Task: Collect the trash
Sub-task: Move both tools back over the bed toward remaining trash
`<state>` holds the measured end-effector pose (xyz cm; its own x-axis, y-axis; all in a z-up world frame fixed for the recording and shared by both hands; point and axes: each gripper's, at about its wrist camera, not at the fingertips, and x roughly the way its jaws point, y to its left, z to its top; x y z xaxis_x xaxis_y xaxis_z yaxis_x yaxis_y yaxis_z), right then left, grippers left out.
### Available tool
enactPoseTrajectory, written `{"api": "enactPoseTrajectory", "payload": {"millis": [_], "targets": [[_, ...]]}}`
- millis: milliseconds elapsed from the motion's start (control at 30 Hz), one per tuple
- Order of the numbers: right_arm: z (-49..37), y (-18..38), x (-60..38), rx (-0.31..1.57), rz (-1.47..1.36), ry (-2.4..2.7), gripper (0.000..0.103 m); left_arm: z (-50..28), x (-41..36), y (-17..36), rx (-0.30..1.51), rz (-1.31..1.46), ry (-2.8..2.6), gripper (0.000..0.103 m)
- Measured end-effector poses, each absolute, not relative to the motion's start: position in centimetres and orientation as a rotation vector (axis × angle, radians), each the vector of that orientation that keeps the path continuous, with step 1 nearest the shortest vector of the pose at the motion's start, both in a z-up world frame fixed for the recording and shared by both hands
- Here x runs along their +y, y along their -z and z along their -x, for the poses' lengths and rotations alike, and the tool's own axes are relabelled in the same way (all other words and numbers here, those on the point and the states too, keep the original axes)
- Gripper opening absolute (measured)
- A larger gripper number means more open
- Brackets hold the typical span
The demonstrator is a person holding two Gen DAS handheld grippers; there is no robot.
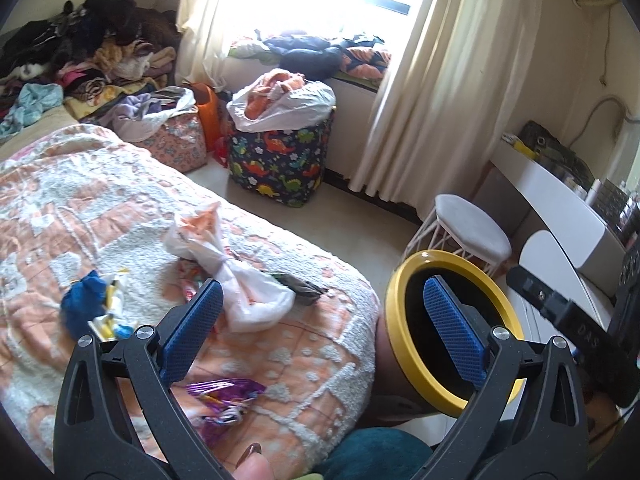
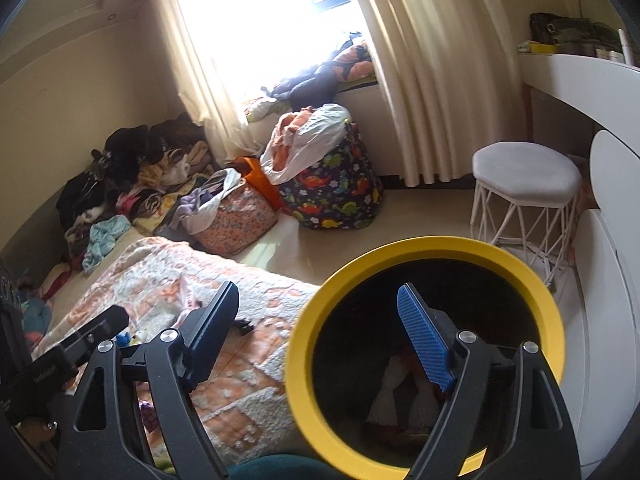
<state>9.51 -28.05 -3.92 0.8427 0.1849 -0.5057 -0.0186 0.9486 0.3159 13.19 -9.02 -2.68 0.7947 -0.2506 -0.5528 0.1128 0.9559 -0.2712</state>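
Both jaws are being held apart: left hand-held gripper (image 1: 322, 322) over the bed (image 1: 132, 216), right hand-held gripper (image 2: 320, 322) above the bin (image 2: 424, 256). Wrappers (image 1: 222, 400) and a bag (image 1: 236, 276) are lying on the bed, beside the bin.

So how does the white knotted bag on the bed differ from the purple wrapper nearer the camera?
The white knotted bag is larger, pale and tied at its middle; the purple wrapper is smaller, shiny and crumpled flat. The bag lies farther up the bed, the wrapper nearer the left hand-held gripper. Both lie loose on the bed, ungrasped.
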Motion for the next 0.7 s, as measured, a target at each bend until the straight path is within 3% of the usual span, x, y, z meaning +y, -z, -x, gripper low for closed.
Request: {"api": "enactPoseTrajectory", "payload": {"millis": [700], "targets": [[-8.5,3.6,-19.8,0.609,-0.208,-0.29,0.079,-11.9,-1.3,2.7,0.589,0.315,0.053,0.093]]}}
